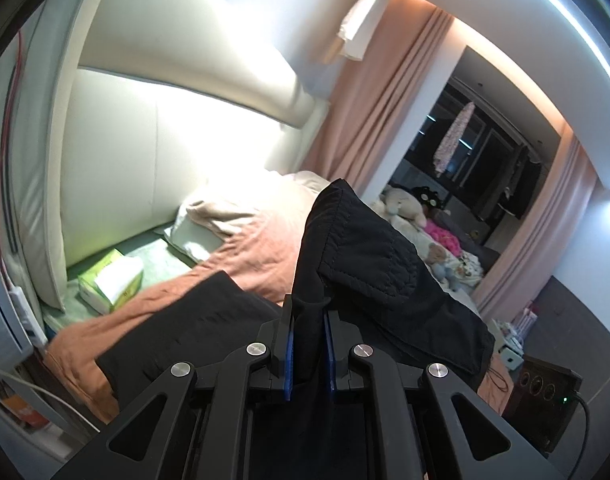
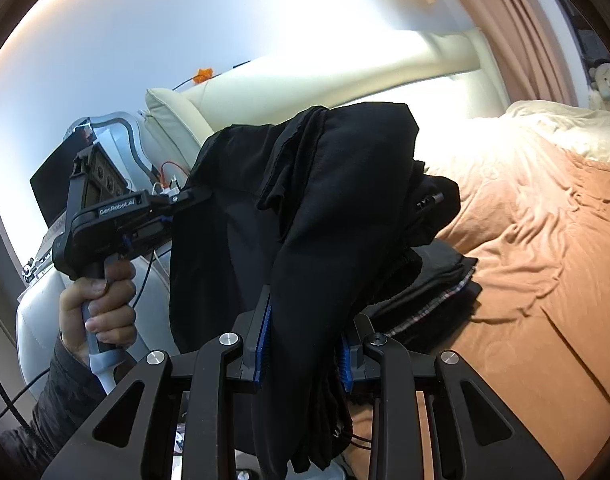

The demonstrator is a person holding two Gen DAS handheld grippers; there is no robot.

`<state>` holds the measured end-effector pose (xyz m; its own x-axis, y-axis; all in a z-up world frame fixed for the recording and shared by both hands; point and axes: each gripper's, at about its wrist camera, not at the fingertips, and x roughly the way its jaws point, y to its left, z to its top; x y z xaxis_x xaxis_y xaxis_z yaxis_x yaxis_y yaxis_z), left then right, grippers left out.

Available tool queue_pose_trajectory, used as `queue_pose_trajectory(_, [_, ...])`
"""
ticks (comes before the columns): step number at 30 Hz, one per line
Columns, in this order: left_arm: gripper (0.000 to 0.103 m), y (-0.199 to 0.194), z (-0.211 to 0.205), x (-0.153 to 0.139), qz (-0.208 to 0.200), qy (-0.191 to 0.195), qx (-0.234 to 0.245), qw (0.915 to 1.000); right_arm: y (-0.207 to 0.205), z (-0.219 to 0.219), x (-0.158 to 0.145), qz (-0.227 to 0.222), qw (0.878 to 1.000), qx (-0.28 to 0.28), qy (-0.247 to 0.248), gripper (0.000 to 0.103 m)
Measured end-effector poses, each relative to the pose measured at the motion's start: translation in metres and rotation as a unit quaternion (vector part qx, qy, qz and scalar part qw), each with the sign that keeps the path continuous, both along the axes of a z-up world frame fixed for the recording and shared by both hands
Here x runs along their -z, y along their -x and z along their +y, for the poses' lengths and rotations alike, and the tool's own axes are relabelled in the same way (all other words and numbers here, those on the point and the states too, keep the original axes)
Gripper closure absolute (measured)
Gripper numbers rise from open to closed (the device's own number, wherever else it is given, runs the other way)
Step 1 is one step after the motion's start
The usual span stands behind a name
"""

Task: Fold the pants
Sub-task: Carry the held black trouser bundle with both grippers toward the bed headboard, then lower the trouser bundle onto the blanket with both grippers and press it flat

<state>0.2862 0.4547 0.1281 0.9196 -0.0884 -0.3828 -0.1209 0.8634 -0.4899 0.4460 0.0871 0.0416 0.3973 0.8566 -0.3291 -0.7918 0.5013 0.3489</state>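
Note:
Black pants (image 1: 369,264) hang in the air over the bed, held up by both grippers. In the left wrist view my left gripper (image 1: 308,312) is shut on a bunched fold of the black cloth, which rises above the blue pads. In the right wrist view my right gripper (image 2: 305,320) is shut on a thick bundle of the same pants (image 2: 305,200), with cloth draping down between the arms. The left gripper (image 2: 193,196), held by a person's hand (image 2: 101,308), pinches the pants' far edge at the left.
An orange blanket (image 2: 537,264) covers the bed. A stack of folded dark clothes (image 2: 437,292) lies on it under the hanging pants. A tissue box (image 1: 111,280) and a pillow (image 1: 213,220) sit by the cream headboard (image 1: 177,152). Stuffed toys (image 1: 405,204) lie further back.

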Motion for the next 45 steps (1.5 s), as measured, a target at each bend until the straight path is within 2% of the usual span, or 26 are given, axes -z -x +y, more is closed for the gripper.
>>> queue_pose_trajectory(6, [0.091,-0.018,0.027,0.003,0.013,-0.003,-0.025,0.9996,-0.022,0.030,-0.001,0.007,1.000,-0.015,0.003,0.079])
queue_pose_trajectory(15, [0.091,-0.055,0.055,0.013,0.044,-0.009,-0.045,0.9980,-0.058,0.069,0.013,0.032,0.999,-0.027,0.005,0.079])
queue_pose_trajectory(27, [0.091,-0.130,0.078,0.056,0.103,-0.007,-0.055,0.9931,-0.125,0.106,0.024,0.072,0.997,-0.014,0.023,0.079])
queue_pose_trajectory(38, [0.091,-0.187,0.092,0.092,0.149,0.005,-0.059,0.9871,-0.166,0.123,0.038,0.102,0.994,-0.007,0.025,0.079])
queue_pose_trajectory(41, [0.090,-0.206,0.085,0.109,0.180,0.001,-0.048,0.9825,-0.179,0.115,0.050,0.121,0.992,0.004,0.022,0.079])
queue_pose_trajectory(43, [0.085,-0.217,0.082,0.125,0.220,-0.011,-0.057,0.9738,-0.189,0.113,0.063,0.156,0.987,0.016,0.031,0.077])
queue_pose_trajectory(45, [0.081,-0.215,0.082,0.134,0.234,-0.015,-0.063,0.9701,-0.196,0.111,0.075,0.189,0.981,0.012,0.033,0.075])
